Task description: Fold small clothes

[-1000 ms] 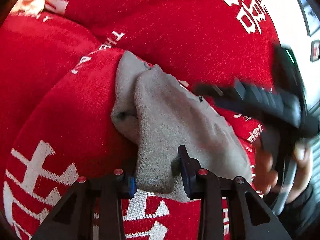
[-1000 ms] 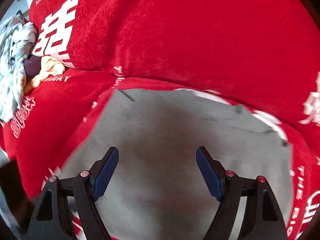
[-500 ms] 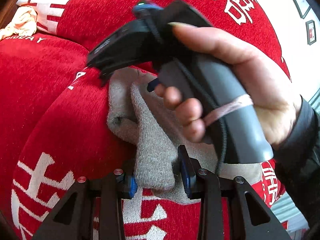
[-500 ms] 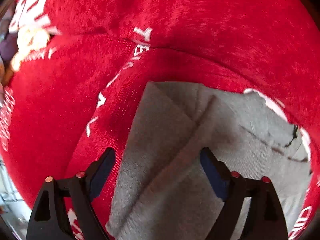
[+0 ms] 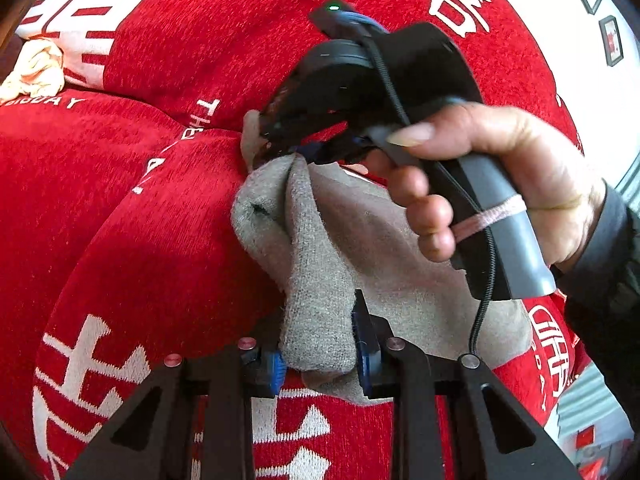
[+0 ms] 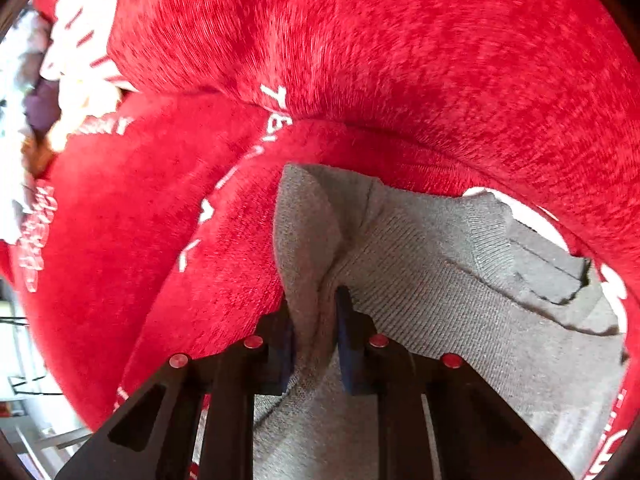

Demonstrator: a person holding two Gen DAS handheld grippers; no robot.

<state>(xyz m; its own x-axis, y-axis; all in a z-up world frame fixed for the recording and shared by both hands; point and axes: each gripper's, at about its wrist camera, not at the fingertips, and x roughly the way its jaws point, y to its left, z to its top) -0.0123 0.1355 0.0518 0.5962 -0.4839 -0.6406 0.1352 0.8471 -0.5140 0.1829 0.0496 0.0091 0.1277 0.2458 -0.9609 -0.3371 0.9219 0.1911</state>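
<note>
A small grey knitted garment [image 5: 320, 264] lies on a red sofa seat cushion [image 5: 152, 248]. My left gripper [image 5: 318, 354] is shut on a folded edge of it at its near end. My right gripper [image 5: 300, 152], held in a hand, pinches the garment's far fold near the sofa back. In the right wrist view the right gripper [image 6: 314, 332] is shut on a raised ridge of the grey garment [image 6: 460, 300], whose dark-trimmed hem lies to the right.
The red sofa back [image 6: 400, 60] with white lettering rises right behind the garment. A pile of other clothes [image 6: 44, 92] lies at the far left of the sofa, seen as a cream cloth [image 5: 36, 68] in the left wrist view.
My right gripper came in over the garment, moved to its far fold and shut on it. My left gripper kept its hold; the fold between them has lifted into a ridge.
</note>
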